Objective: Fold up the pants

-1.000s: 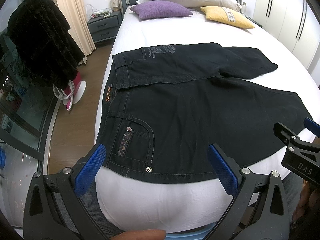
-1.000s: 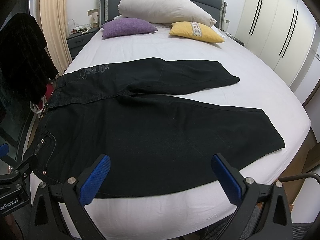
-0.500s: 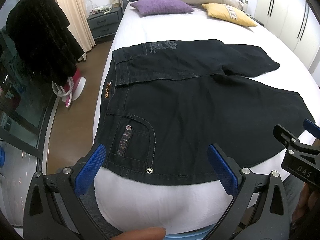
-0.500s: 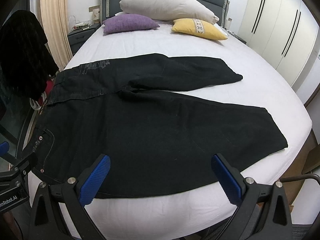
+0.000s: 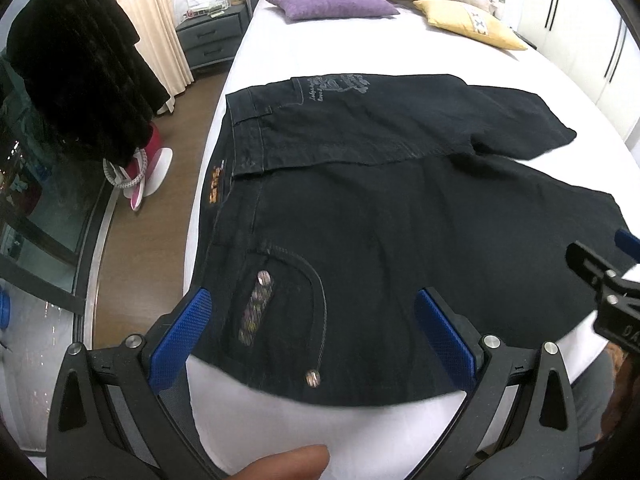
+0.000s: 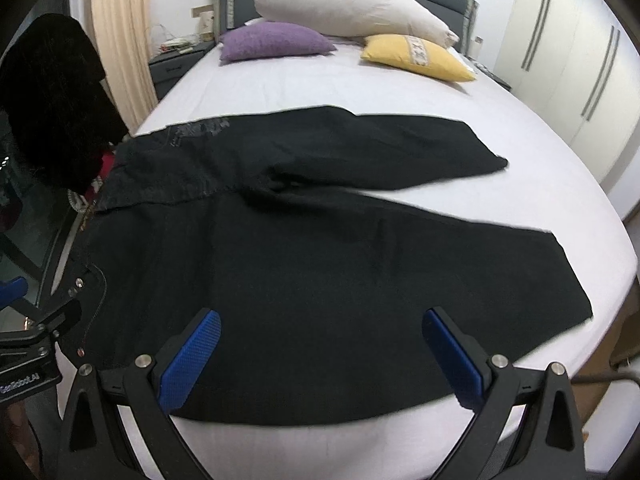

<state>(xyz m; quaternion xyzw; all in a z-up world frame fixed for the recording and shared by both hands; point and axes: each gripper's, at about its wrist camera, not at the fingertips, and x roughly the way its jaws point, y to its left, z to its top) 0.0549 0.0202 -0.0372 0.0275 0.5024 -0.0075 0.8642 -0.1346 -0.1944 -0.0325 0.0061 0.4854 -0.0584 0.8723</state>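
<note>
Black pants [image 5: 400, 216] lie spread flat on the white bed [image 5: 320, 52], waistband to the left, both legs running right. The near front pocket [image 5: 280, 300] with metal studs lies just ahead of my left gripper [image 5: 312, 316], which stands open over the pants' near edge with nothing between its fingers. In the right wrist view the pants [image 6: 320, 272] fill the middle, the near leg ending at a hem [image 6: 572, 280] on the right. My right gripper [image 6: 320, 344] is open above the near leg's edge, holding nothing. The left gripper [image 6: 36, 344] shows at the left edge.
Purple [image 6: 276, 42], yellow [image 6: 416, 58] and white [image 6: 348, 6] pillows lie at the headboard. A black garment [image 5: 76, 68] hangs left of the bed over the wooden floor [image 5: 132, 240]. A nightstand [image 5: 212, 40] stands far left, wardrobe doors [image 6: 580, 60] on the right. A person's fingertip [image 5: 288, 462] shows below.
Both grippers have moved forward and lower toward the near edge of the pants, which now look larger. The pants have not moved. Both stay open.
</note>
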